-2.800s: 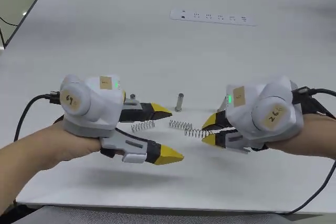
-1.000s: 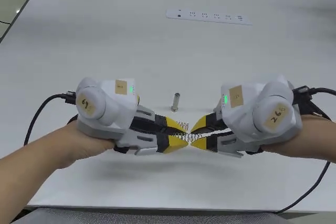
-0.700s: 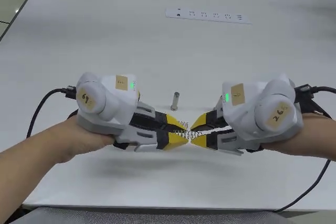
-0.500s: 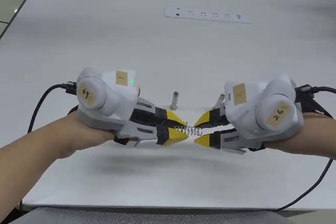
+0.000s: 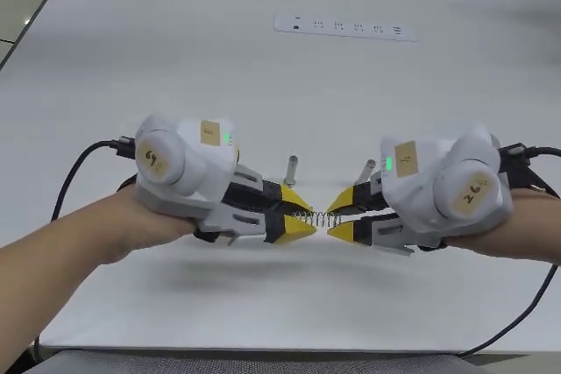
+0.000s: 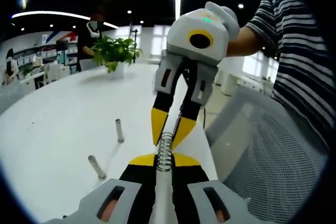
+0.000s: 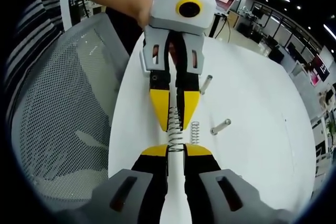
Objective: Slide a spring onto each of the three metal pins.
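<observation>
Spring (image 5: 319, 215) hangs stretched above the table (image 5: 263, 59) in the head view, left gripper (image 5: 307, 217) freshly clamped on one end, right gripper (image 5: 334, 220) gripping the other; left gripper view shows bare pins (image 6: 119, 129) behind, right gripper view a spare spring (image 7: 195, 131) lying loose, so nothing is threaded yet.

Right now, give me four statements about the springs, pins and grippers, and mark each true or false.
1. The left gripper and the right gripper grip one spring between them, off the table. True.
2. The upright pin behind the jaws already carries a spring. False: it stands bare.
3. A second spring lies loose on the table. True.
4. The power strip lies between the two grippers. False: it lies at the far side of the table, well beyond them.
</observation>
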